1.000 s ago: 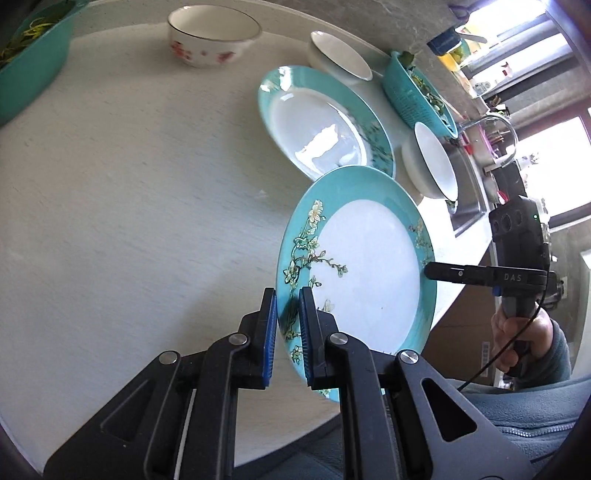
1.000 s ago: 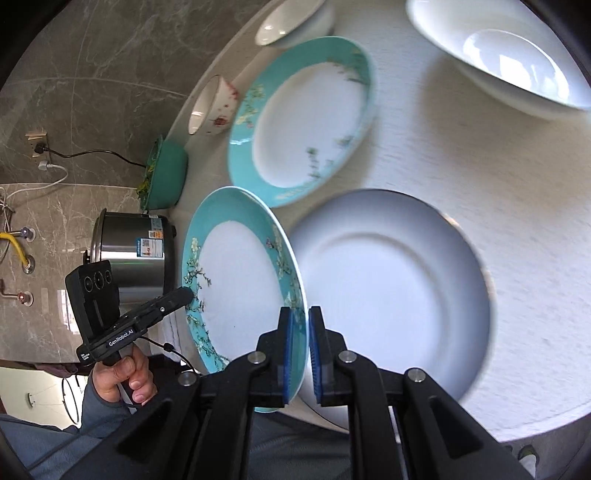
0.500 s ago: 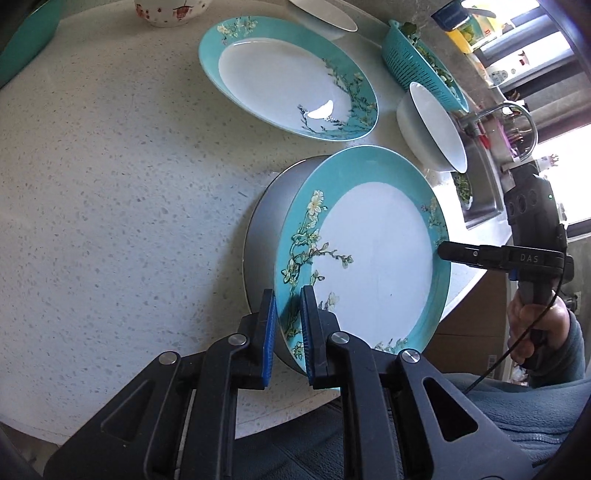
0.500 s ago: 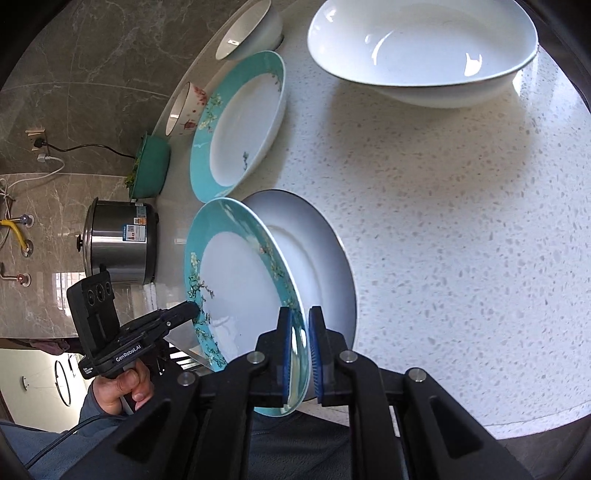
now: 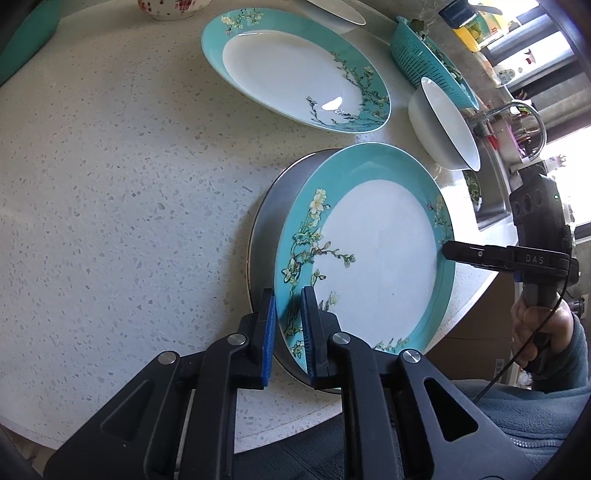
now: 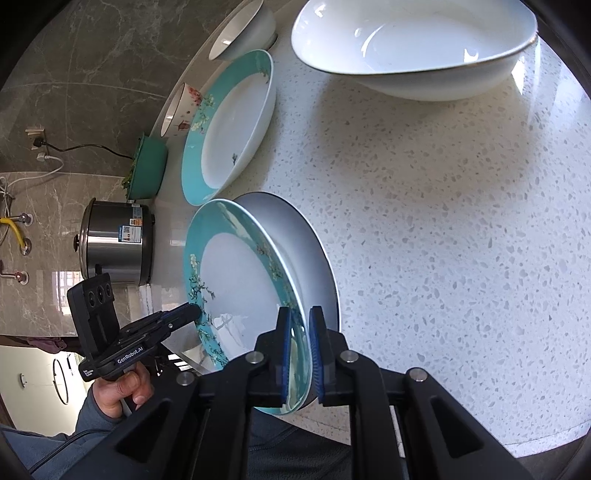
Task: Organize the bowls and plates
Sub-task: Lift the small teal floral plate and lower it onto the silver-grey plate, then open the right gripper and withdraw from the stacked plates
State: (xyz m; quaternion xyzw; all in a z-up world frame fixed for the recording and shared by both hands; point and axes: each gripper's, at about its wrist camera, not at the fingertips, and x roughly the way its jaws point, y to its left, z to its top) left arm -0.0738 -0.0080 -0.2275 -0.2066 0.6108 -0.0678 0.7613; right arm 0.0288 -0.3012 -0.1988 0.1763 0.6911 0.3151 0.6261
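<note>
Between both tools' clamped pads, the teal plate tilts over a white plate.

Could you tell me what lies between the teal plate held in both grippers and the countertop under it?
A plain white plate lies there, flat on the countertop; the held teal plate sits tilted over it. Both wrist views show it.

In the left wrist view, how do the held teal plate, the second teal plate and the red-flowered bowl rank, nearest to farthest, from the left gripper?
1. Held teal plate, between the left gripper fingers.
2. Second teal plate, flat on the counter beyond.
3. Red-flowered bowl, at the top edge.
</note>
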